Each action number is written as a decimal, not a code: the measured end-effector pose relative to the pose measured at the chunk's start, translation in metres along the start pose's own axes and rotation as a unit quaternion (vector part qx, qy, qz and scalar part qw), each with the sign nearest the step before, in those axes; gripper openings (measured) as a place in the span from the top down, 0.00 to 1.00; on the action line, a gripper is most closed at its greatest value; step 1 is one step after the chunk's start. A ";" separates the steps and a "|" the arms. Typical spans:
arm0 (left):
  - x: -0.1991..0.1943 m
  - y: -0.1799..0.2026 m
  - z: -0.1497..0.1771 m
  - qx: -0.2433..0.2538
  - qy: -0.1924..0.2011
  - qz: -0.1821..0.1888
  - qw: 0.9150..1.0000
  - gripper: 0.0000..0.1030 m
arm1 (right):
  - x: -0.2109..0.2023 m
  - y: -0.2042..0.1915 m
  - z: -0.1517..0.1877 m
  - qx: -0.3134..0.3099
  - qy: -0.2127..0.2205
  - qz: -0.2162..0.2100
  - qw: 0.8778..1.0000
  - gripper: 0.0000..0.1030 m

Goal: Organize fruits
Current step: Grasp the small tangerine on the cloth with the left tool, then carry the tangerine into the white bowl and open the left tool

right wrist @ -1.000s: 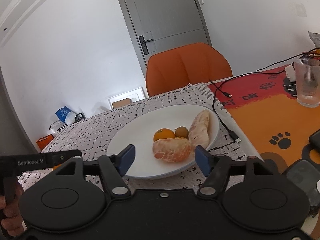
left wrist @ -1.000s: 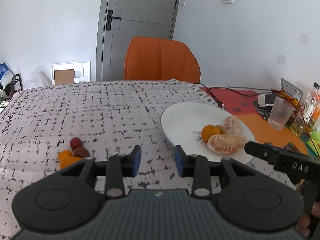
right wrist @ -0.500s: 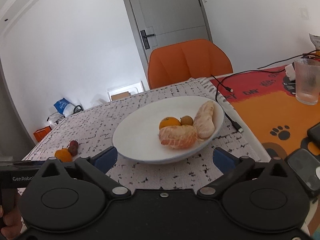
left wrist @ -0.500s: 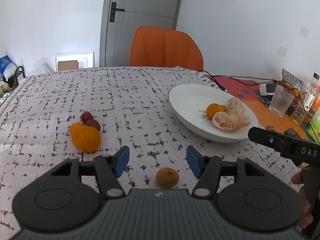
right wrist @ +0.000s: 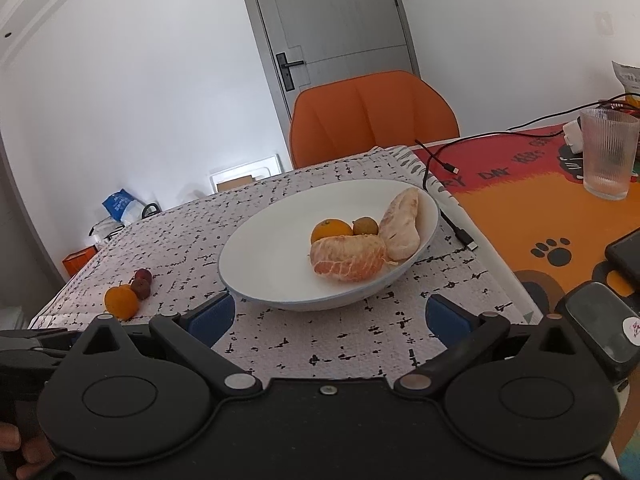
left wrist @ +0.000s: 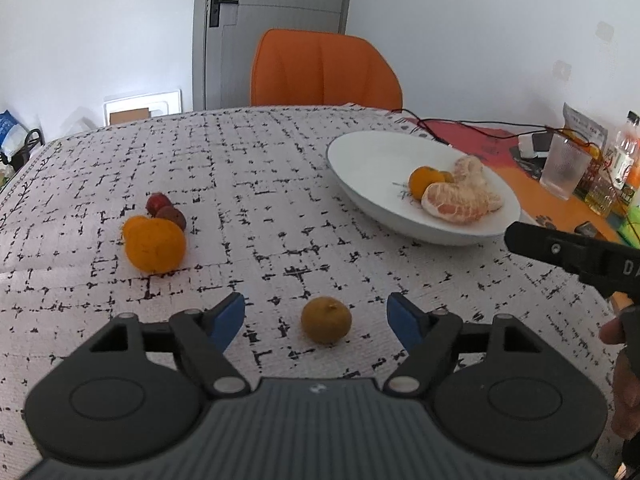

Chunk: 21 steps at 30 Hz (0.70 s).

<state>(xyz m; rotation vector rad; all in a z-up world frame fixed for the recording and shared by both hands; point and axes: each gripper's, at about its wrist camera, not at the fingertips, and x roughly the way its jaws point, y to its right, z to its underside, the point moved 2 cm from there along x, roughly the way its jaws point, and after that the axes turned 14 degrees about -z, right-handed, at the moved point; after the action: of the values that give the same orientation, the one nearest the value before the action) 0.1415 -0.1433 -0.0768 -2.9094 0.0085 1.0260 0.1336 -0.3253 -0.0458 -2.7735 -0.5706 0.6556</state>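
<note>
A small brownish-yellow fruit (left wrist: pixel 326 320) lies on the patterned cloth between the jaws of my left gripper (left wrist: pixel 316 318), which are opening and do not touch it. To the left sit an orange (left wrist: pixel 154 243) and two dark red fruits (left wrist: pixel 166 209). The white plate (left wrist: pixel 360 160) at the right holds a small orange (left wrist: pixel 425 181) and peeled citrus pieces (left wrist: pixel 460 196). In the right wrist view my right gripper (right wrist: pixel 330 314) stands wide open and empty just before the plate (right wrist: pixel 264 256), with peeled pieces (right wrist: pixel 348 258) and a small brown fruit (right wrist: pixel 365 226) inside.
An orange chair (left wrist: pixel 324 68) stands behind the table. A ribbed glass (right wrist: pixel 608 152), a black cable (right wrist: pixel 444 184) and dark devices (right wrist: pixel 624 256) lie on the orange mat to the right. Bottles and a packet (left wrist: pixel 612 160) crowd the far right edge.
Both pairs of jaws have spread wider. The left gripper tipped down and the small brownish fruit came into view between its fingers. The right view drew back slightly from the plate.
</note>
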 end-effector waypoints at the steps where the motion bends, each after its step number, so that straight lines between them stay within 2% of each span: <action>1: 0.001 0.000 0.001 -0.001 0.002 0.000 1.000 0.26 | 0.000 0.001 0.001 0.001 -0.001 0.001 1.000 0.00; 2: 0.001 -0.001 0.001 -0.003 0.003 0.005 1.000 0.31 | 0.001 0.002 0.001 0.002 -0.001 0.001 1.000 0.00; 4: 0.003 -0.002 0.001 -0.006 -0.003 0.023 1.000 0.57 | 0.001 0.003 0.003 0.004 -0.002 0.000 1.000 0.00; 5: 0.005 -0.002 0.000 -0.008 -0.010 0.026 1.000 0.75 | 0.001 0.004 0.003 0.005 -0.002 0.000 1.000 0.00; 12: 0.002 -0.004 -0.014 -0.023 0.018 0.021 0.999 0.75 | 0.001 0.009 0.004 0.011 0.002 -0.001 1.000 0.00; 21: 0.002 0.020 -0.043 0.002 0.056 0.035 0.998 0.75 | -0.001 0.020 0.003 0.022 0.012 -0.002 1.000 0.00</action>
<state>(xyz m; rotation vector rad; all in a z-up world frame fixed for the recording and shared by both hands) 0.1691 -0.1659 -0.0459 -2.9779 0.1171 0.8676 0.1375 -0.3432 -0.0544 -2.7338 -0.5505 0.6261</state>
